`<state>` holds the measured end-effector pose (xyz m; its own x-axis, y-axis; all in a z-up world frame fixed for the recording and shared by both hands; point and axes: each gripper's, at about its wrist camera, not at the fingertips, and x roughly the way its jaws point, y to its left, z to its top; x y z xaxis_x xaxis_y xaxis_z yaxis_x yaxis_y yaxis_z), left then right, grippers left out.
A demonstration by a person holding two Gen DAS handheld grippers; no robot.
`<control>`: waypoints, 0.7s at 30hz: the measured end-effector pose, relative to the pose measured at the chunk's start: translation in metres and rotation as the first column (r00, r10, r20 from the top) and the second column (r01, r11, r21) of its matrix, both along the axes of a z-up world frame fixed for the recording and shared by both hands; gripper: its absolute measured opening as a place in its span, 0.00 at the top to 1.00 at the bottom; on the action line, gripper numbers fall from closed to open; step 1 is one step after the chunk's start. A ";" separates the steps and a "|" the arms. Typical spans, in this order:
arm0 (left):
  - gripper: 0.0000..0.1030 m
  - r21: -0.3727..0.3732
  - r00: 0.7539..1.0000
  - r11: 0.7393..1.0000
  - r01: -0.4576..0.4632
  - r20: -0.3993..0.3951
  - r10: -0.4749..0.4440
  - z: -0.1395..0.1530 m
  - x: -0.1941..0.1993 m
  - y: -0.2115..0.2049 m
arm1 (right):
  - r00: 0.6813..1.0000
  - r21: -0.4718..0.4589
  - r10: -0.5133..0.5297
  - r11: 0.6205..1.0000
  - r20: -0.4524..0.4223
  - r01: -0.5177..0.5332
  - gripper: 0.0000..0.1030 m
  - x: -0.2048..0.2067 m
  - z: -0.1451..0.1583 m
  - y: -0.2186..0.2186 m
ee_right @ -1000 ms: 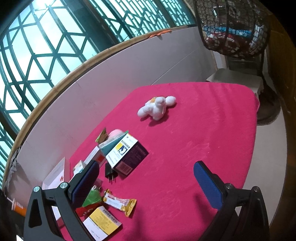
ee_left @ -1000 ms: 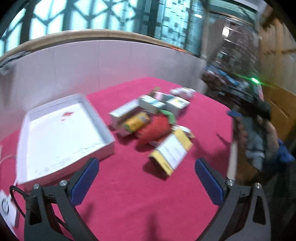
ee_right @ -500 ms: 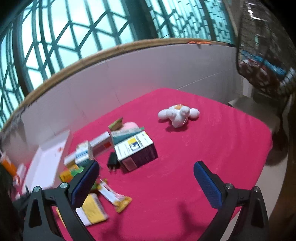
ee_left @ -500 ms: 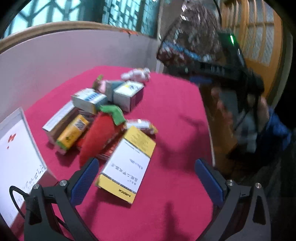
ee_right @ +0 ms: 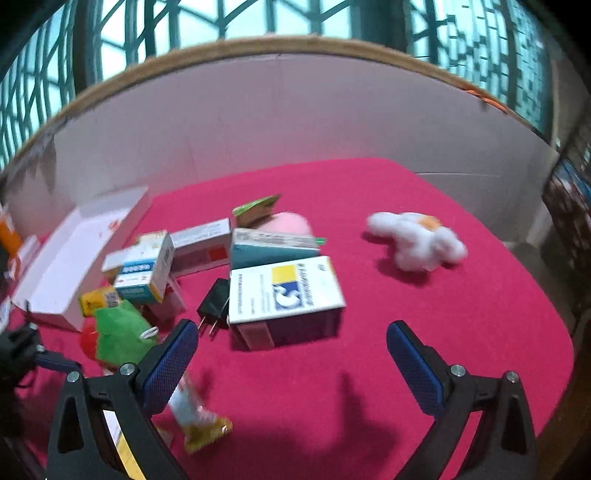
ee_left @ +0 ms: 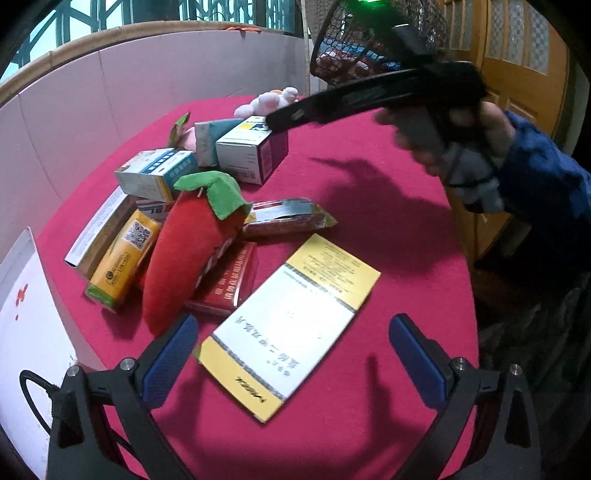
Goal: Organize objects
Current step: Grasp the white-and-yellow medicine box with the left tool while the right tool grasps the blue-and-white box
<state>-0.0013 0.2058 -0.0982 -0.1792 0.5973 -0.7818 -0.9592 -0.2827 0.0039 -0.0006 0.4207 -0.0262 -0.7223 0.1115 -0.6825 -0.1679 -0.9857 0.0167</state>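
A pile of boxes and toys lies on the red table (ee_left: pixel 369 206). My left gripper (ee_left: pixel 293 354) is open and empty, just above a flat yellow-and-white box (ee_left: pixel 291 321). A red plush strawberry (ee_left: pixel 184 251) with a green leaf lies left of it. My right gripper (ee_right: pixel 291 363) is open and empty, near a white and purple box (ee_right: pixel 284 295). A black plug (ee_right: pixel 214 306) lies beside that box. A white plush toy (ee_right: pixel 417 240) lies apart at the back right. The right gripper also shows in the left wrist view (ee_left: pixel 369 96), above the pile.
A white tray (ee_right: pixel 77 251) stands at the left of the pile, seen also in the left wrist view (ee_left: pixel 22 317). A white wall (ee_right: pixel 277 118) borders the table's back. A wire basket (ee_left: pixel 376 33) stands beyond the table. A snack packet (ee_left: pixel 288 218) lies in the pile.
My left gripper has swung right from the tray and closed in over the yellow-and-white box. My right gripper has turned left toward the pile and come nearer the white and purple box.
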 end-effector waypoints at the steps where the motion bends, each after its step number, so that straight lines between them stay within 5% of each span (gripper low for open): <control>1: 0.00 -0.002 1.000 1.000 0.000 0.000 0.000 0.001 -0.001 -0.001 | 1.000 0.014 -0.008 1.000 0.021 0.008 0.00 -0.010 -0.006 0.000; 9: 0.01 -0.056 0.997 0.995 0.083 0.004 -0.083 -0.003 0.003 0.013 | 0.996 0.015 0.021 1.000 0.091 -0.022 0.01 -0.041 -0.027 0.001; 12: 0.07 -0.087 0.994 0.990 0.113 0.018 -0.112 -0.009 0.004 0.019 | 0.994 0.014 0.018 1.000 0.106 -0.019 0.07 -0.046 -0.032 0.001; 16: 0.34 -0.074 0.983 0.987 0.146 0.120 -0.136 -0.012 0.001 0.016 | 0.994 0.006 0.013 1.000 0.105 -0.014 0.15 -0.045 -0.033 0.001; 21: 0.36 -0.085 0.984 0.986 0.144 0.113 -0.135 -0.011 0.011 0.009 | 0.995 -0.002 0.011 1.000 0.100 -0.011 0.15 -0.046 -0.033 0.002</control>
<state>0.0098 0.2147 -0.1088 -0.0120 0.5352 -0.8447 -0.9855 -0.1492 -0.0805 -0.0461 0.4225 -0.0589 -0.6519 0.1029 -0.7513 -0.1582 -0.9874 0.0020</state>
